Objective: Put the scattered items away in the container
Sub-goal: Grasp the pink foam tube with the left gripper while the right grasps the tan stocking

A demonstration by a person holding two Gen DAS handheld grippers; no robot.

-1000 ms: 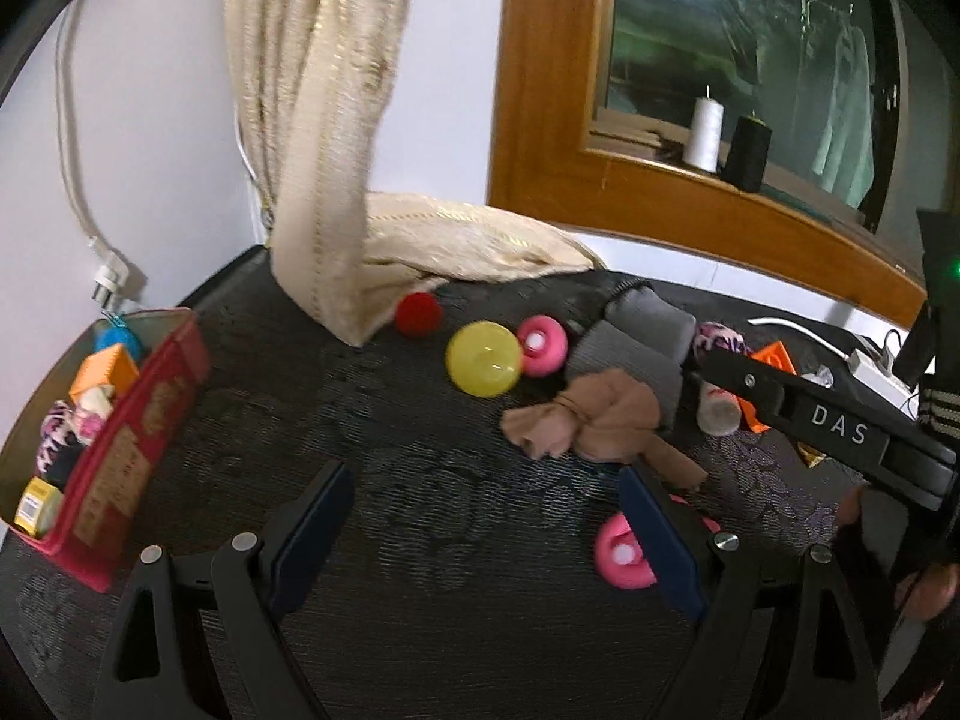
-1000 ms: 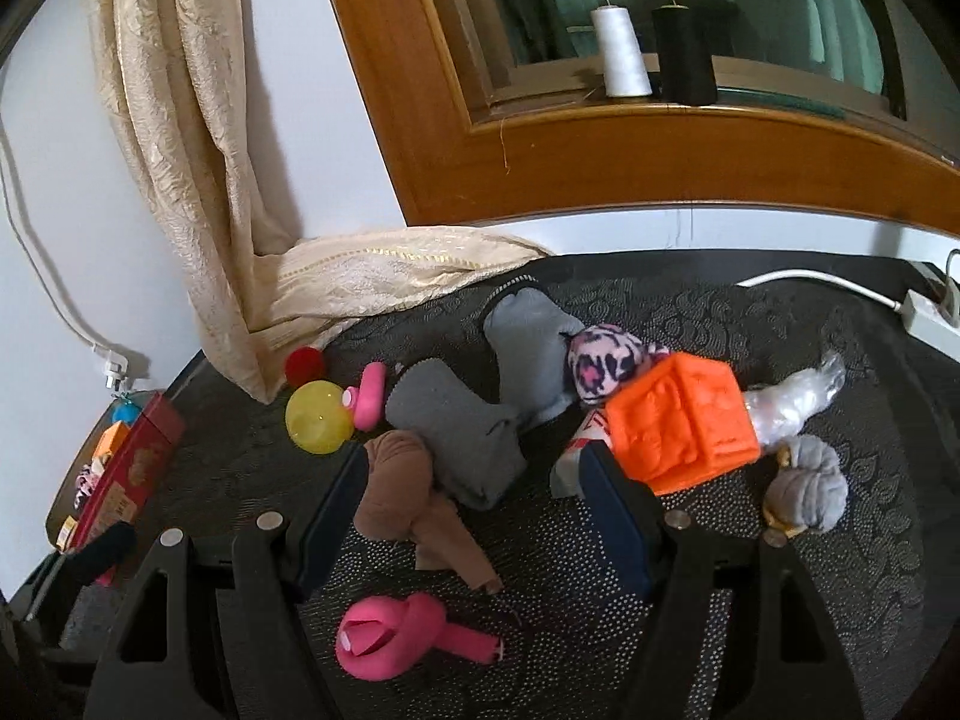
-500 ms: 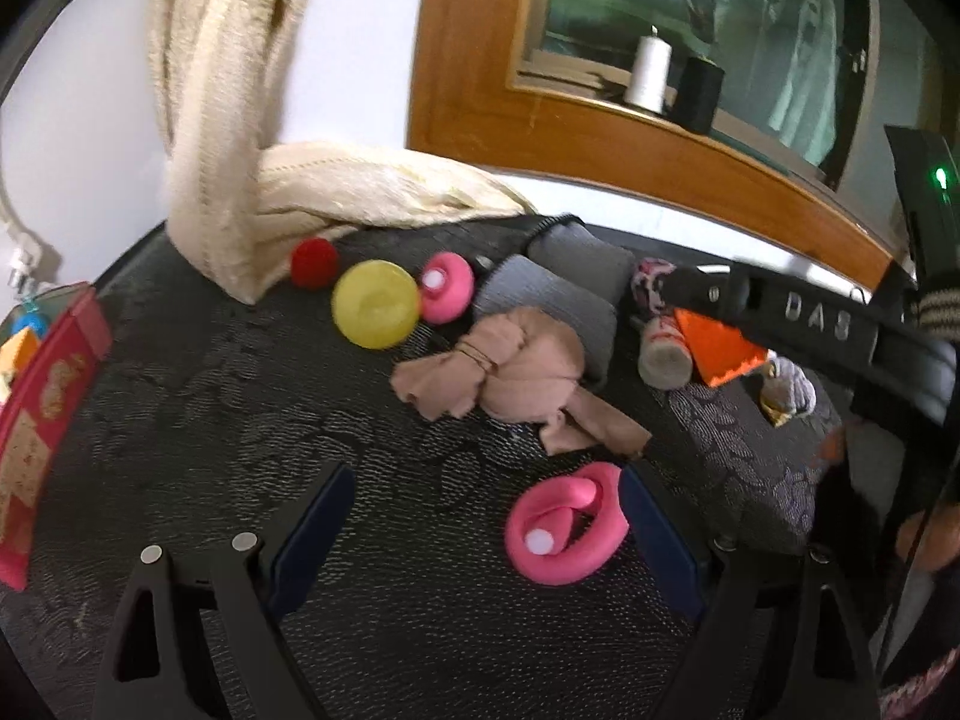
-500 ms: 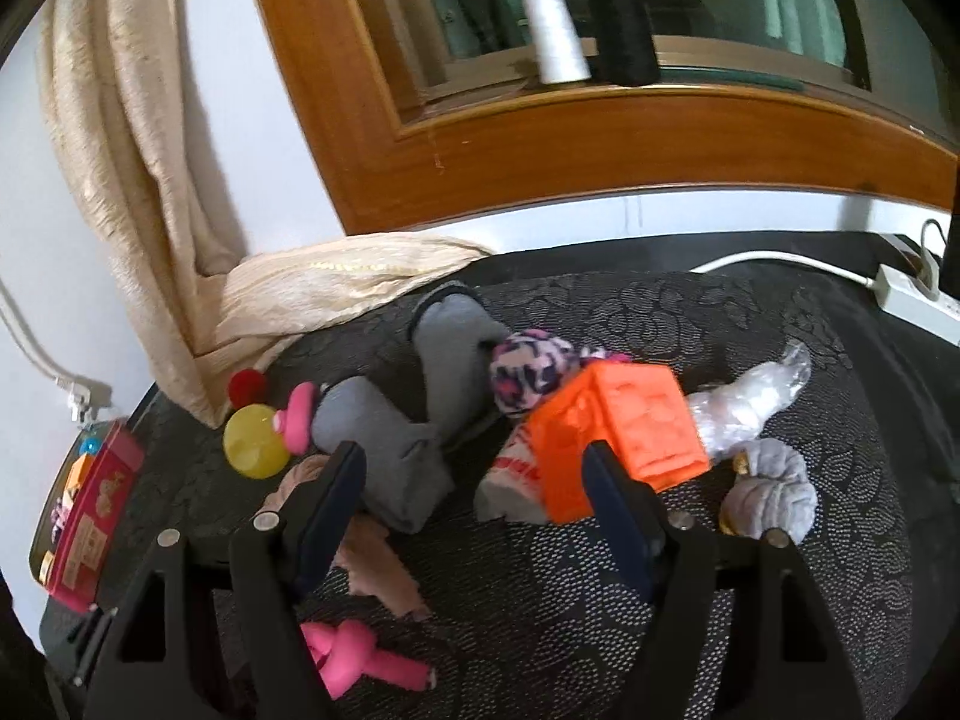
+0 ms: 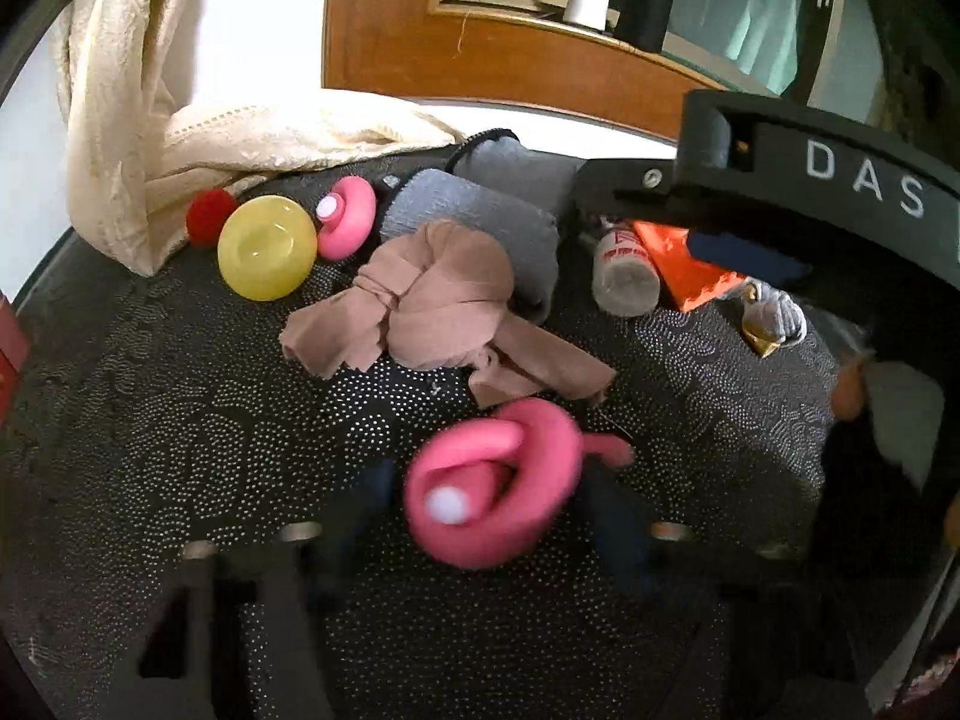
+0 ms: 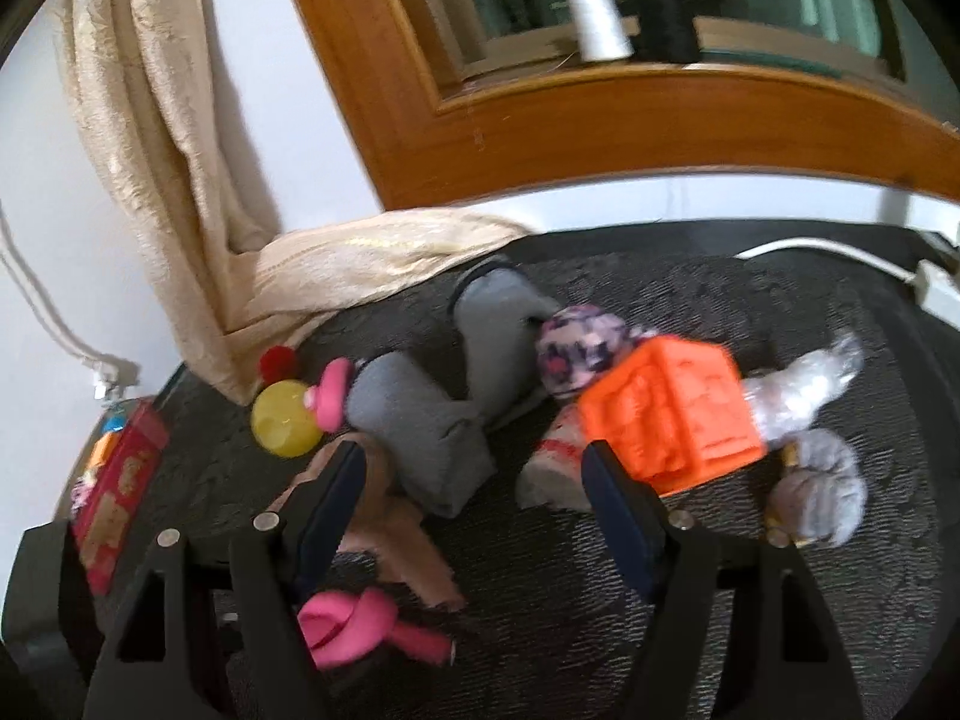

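Left gripper (image 5: 486, 498) closing around the pink knotted toy (image 5: 492, 486) on the dark table (image 5: 180, 432), pads not clearly pressing; toy probably soft, light, squashy; best held across its coil; right gripper (image 6: 474, 480) apart, empty.

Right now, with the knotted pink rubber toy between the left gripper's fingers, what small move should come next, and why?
Probably finish closing the left gripper: its jaws are closing around the knotted pink rubber toy, which lies on the dark patterned cloth.
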